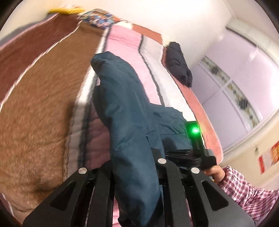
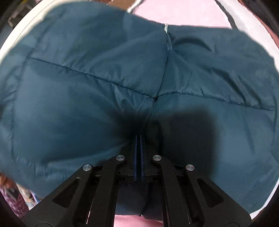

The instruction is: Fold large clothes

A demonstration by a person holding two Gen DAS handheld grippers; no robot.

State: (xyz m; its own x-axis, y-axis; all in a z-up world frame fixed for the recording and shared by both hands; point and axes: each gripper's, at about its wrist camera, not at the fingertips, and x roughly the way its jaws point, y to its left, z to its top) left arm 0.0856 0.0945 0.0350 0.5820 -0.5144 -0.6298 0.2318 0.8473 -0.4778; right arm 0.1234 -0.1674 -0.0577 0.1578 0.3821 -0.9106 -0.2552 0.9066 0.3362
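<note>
Brown fleece blanket [image 1: 34, 108], pink striped bedsheet [image 1: 125, 45], wardrobe [image 1: 232, 90].

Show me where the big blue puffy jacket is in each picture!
Left wrist view: the blue jacket hangs as a long strip down the middle, pinched in the left claw.
Right wrist view: the blue jacket fills almost the whole picture, with the right claw shut on it at bottom centre.
Shared landmark: the pink bedspread behind the jacket.

Jacket [image 1: 125, 108] on bed [image 1: 122, 40]; blanket [image 1: 38, 97] left, dark garment [image 1: 179, 64] right.
</note>
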